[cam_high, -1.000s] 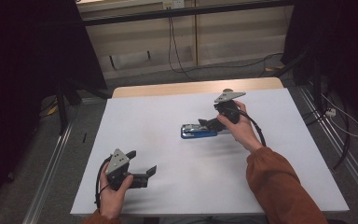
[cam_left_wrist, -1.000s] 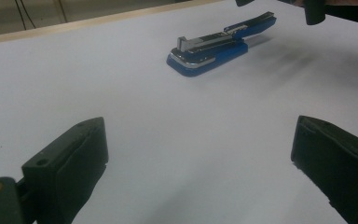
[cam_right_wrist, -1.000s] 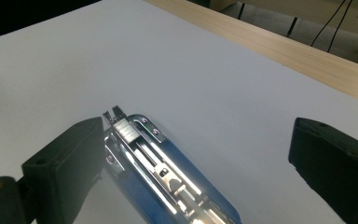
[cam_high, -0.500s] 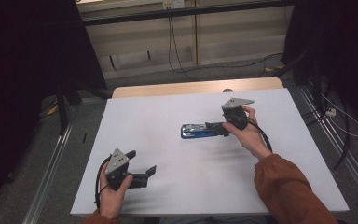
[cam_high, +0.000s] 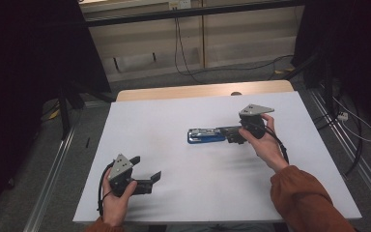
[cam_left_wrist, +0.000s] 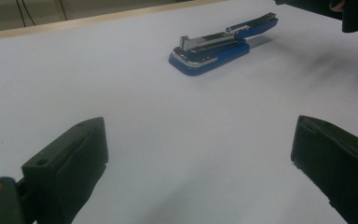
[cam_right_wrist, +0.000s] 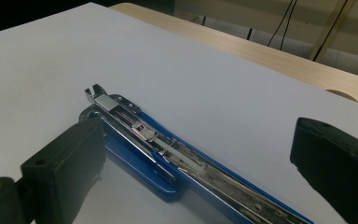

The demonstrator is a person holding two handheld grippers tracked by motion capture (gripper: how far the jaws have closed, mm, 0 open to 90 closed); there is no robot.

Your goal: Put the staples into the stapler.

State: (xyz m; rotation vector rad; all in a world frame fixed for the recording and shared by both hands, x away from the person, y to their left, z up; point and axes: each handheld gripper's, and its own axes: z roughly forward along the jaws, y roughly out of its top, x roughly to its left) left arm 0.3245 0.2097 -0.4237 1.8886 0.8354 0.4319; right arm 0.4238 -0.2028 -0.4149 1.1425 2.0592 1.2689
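Observation:
A blue stapler (cam_high: 205, 135) with its chrome staple channel laid open lies flat near the middle of the white table (cam_high: 174, 116). My right gripper (cam_high: 233, 135) sits just at the stapler's right end, held by a hand in an orange sleeve. In the right gripper view its jaws stand wide open (cam_right_wrist: 200, 133), and the stapler (cam_right_wrist: 168, 154) runs between them without being touched. My left gripper (cam_high: 146, 167) rests near the front left of the table, open and with nothing in it (cam_left_wrist: 200, 140). From there the stapler (cam_left_wrist: 214, 46) lies well ahead.
A strip of bare wooden tabletop (cam_high: 198, 91) shows beyond the white sheet's far edge. Metal rails (cam_high: 53, 174) run along both sides of the table. Cables (cam_high: 348, 130) lie on the floor to the right.
My right gripper has slid to the right along the stapler towards its right end. The stapler and the left gripper have stayed where they were.

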